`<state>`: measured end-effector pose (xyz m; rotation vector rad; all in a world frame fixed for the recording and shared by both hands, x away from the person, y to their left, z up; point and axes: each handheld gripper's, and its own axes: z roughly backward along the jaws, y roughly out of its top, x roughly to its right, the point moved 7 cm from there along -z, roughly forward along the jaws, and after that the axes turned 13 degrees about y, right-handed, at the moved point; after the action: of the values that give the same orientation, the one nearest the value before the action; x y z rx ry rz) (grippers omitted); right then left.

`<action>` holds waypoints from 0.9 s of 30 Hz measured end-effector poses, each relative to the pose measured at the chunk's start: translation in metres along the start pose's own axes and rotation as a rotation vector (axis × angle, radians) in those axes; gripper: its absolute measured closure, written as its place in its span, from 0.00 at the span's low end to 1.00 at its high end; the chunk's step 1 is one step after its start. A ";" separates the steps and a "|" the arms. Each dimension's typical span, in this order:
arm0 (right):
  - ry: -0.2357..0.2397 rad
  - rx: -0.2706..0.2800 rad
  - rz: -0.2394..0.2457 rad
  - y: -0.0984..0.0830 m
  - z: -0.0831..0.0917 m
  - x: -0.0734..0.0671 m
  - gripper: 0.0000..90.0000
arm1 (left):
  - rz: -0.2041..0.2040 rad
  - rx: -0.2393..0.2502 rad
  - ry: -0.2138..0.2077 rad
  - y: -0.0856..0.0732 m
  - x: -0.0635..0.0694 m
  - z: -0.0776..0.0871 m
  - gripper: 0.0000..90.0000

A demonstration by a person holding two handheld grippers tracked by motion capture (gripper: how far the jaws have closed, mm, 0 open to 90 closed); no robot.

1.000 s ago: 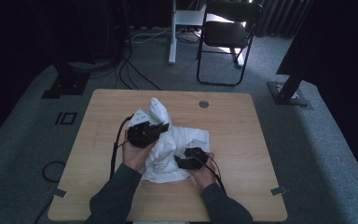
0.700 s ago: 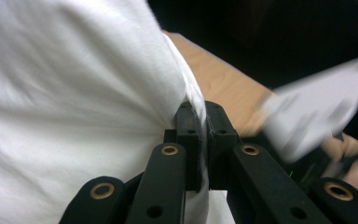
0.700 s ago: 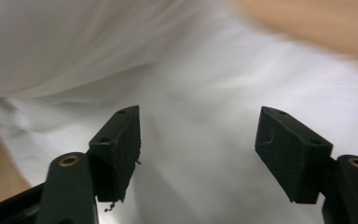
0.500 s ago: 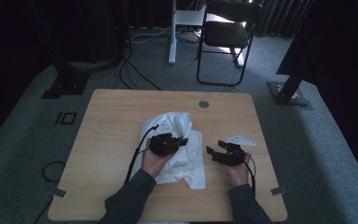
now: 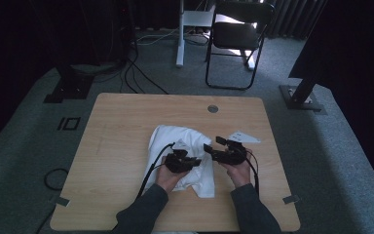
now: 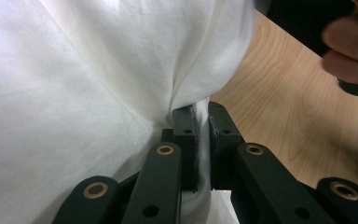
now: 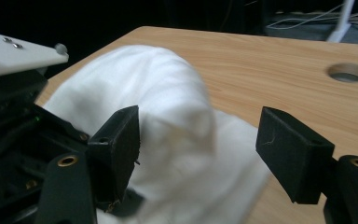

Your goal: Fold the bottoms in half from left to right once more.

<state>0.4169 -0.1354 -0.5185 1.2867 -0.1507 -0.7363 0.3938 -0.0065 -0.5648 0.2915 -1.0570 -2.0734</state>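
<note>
white cloth point(image 6: 98, 79) pinched in left claw point(image 6: 203, 140), seemingly beside right claw point(image 7: 200, 154).

Left gripper point(image 6: 202, 140) clamped — right gripper point(image 7: 198, 154) agape.

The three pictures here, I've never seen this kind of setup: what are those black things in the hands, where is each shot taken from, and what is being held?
No robot is involved: a person at a wooden table holds a hand-operated black gripper in each hand. The high view looks down from above the person's side; the left gripper shows at the left and the right gripper beside it. The other two pictures come from small cameras riding on the grippers, looking along their fingers.

On the table lies a crumpled white cloth. In the left gripper view the fingers are shut on a pinched fold of the cloth. In the right gripper view the fingers stand wide apart, with the cloth behind them and nothing gripped. Its jaws have just been opening.
</note>
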 end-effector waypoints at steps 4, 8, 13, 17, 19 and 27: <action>0.008 -0.049 -0.032 0.001 -0.023 0.011 0.71 | 0.002 0.005 -0.004 0.002 0.000 0.003 0.90; -0.048 -0.101 -0.050 -0.004 -0.034 0.025 0.90 | 0.017 0.010 -0.030 0.009 0.001 0.016 0.74; -0.064 -0.112 -0.060 -0.006 -0.036 0.034 0.90 | -0.026 0.153 0.062 0.039 -0.017 0.067 0.66; -0.068 -0.115 -0.066 -0.007 -0.037 0.037 0.90 | -0.073 0.218 0.309 0.052 -0.058 0.095 0.67; -0.068 -0.114 -0.068 -0.007 -0.038 0.038 0.90 | -0.090 0.178 0.414 0.047 -0.079 0.095 0.70; -0.073 -0.131 -0.063 -0.006 -0.041 0.041 0.89 | -0.058 0.083 0.400 0.011 -0.101 0.066 0.74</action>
<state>0.4661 -0.1260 -0.5483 1.1444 -0.1197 -0.8343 0.4340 0.1022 -0.5288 0.7514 -0.8969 -1.9149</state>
